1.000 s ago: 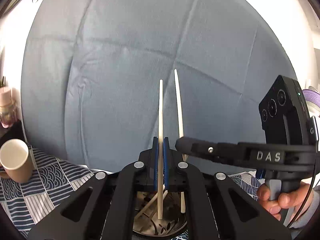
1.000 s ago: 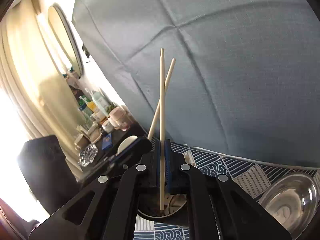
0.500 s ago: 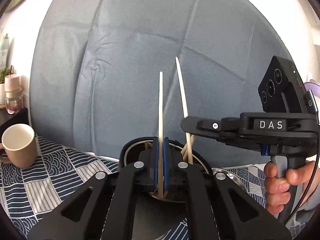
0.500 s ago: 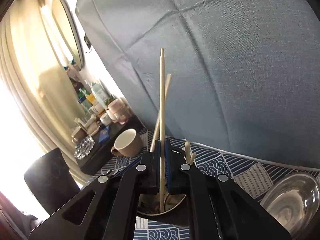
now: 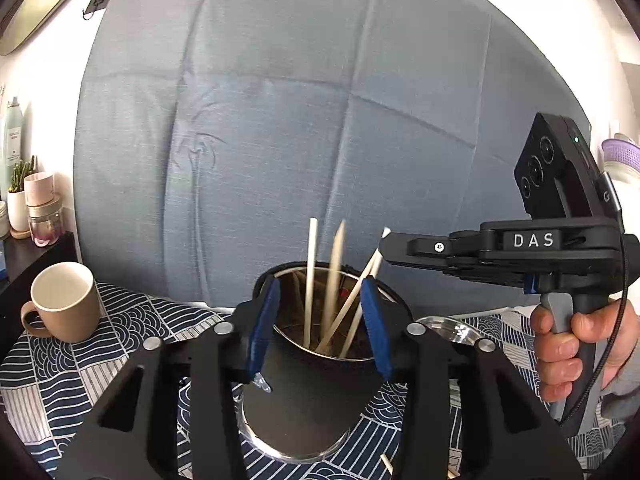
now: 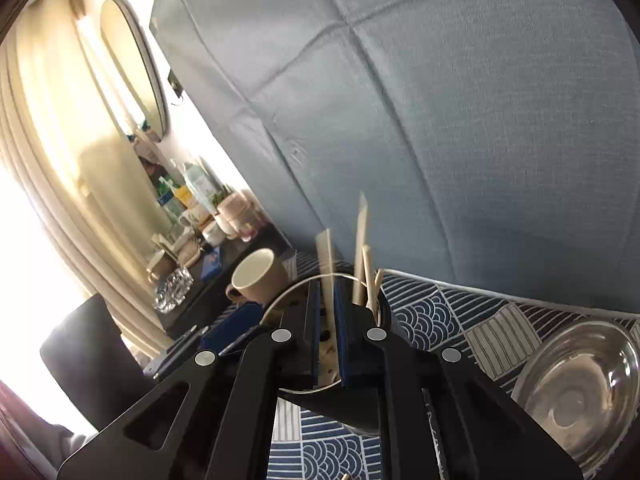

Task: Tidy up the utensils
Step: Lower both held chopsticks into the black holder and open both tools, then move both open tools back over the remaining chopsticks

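Note:
A black utensil holder (image 5: 312, 396) with a steel rim stands on the patterned cloth, with several pale wooden chopsticks (image 5: 308, 280) leaning inside. My left gripper (image 5: 318, 320) is open, its blue pads on either side of the holder's mouth, empty. One chopstick (image 5: 334, 276) is motion-blurred inside the holder. My right gripper (image 6: 327, 336) hovers over the holder (image 6: 340, 404), jaws slightly parted; a blurred chopstick (image 6: 326, 256) is sliding free between its pads. The right gripper also shows in the left wrist view (image 5: 400, 250), above the holder's right rim.
A beige mug (image 5: 64, 302) stands left of the holder, also in the right wrist view (image 6: 258, 274). A steel bowl (image 6: 576, 384) lies to the right. A side shelf with jars and bottles (image 6: 192, 220) is at left. A blue-grey headboard (image 5: 320, 120) rises behind.
Both grippers lowered over the holder and opened. The two chopsticks they held have dropped into the holder and are still moving.

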